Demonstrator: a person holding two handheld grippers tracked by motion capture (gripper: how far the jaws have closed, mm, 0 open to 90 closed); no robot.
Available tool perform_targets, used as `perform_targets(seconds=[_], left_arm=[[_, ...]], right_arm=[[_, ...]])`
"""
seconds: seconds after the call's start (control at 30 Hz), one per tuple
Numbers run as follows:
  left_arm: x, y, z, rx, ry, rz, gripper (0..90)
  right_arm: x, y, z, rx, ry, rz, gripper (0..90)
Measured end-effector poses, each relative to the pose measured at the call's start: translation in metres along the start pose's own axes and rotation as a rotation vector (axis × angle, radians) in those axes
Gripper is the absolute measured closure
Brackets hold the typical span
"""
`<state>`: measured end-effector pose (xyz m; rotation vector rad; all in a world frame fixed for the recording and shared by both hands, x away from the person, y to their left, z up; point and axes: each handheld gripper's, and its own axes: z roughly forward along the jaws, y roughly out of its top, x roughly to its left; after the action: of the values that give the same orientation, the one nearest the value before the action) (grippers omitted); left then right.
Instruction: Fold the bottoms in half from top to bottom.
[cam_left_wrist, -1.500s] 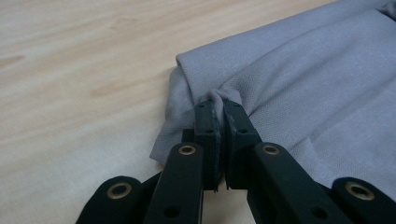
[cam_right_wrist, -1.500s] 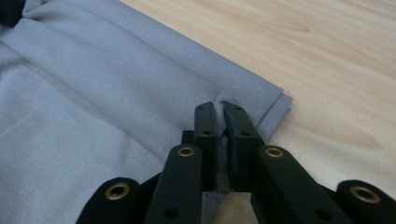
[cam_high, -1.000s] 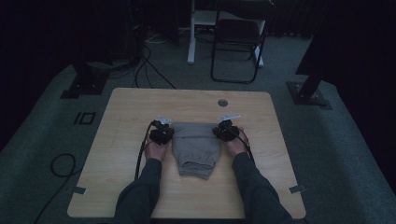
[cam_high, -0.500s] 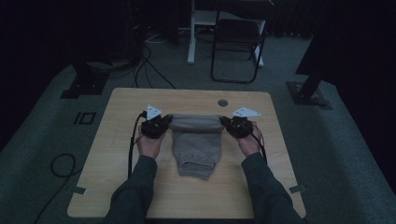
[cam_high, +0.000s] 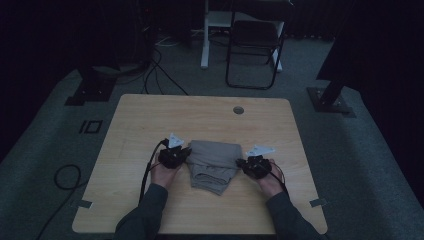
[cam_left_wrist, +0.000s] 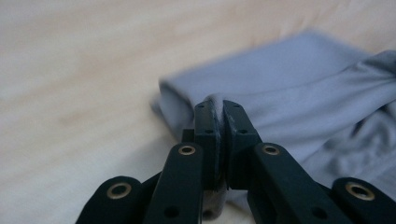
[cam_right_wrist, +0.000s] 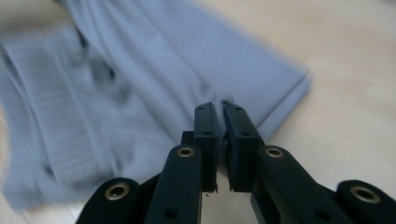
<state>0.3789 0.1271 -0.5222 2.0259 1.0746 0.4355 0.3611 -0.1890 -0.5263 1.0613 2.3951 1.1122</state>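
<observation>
Both grippers are pinching cloth right now: the left gripper (cam_high: 181, 155) is clenched on the left end of the grey garment (cam_high: 214, 165), a sliver of fabric caught between its jaws in the left gripper view, and the right gripper (cam_high: 246, 163) is clamped the same way on the right end. Compared with half a second ago, the far edge of the garment has come back toward the person; then it was stretched out wide between the hands nearer the far edge of the table (cam_high: 150, 120), and now the hands sit closer together and nearer the near edge, with the top layer laid over the part below. The garment lies around the middle of the table, a little toward the near edge, as a shorter, thicker bundle. That looks like a fold being brought over; next would probably be setting the edge down and letting go.
</observation>
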Motion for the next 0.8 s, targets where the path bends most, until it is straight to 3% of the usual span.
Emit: perform_targets(seconds=[0.07, 0.2, 0.4, 0.5, 0.6, 0.8], left_arm=[[-0.002, -0.006, 0.009, 0.047, 0.005, 0.006, 85.6], [-0.001, -0.01, 0.013, 0.066, 0.021, -0.007, 85.6], [-0.004, -0.011, 0.014, 0.069, 0.063, -0.008, 85.6], [0.0, -0.012, 0.015, 0.06, 0.09, -0.023, 85.6], [0.005, -0.011, 0.018, 0.054, 0.116, -0.034, 85.6], [0.021, 0.0, 0.03, 0.046, 0.177, -0.068, 85.6]], right_arm=[[0.002, -0.009, 0.011, 0.057, -0.006, -0.007, 85.4], [-0.004, -0.007, 0.018, 0.058, -0.032, -0.005, 85.4], [-0.014, 0.007, 0.034, 0.057, -0.086, -0.021, 85.4], [-0.025, 0.022, 0.052, 0.046, -0.122, -0.016, 85.5], [-0.031, 0.033, 0.064, 0.044, -0.129, 0.006, 85.5], [-0.032, 0.049, 0.08, 0.061, -0.164, -0.008, 85.6]])
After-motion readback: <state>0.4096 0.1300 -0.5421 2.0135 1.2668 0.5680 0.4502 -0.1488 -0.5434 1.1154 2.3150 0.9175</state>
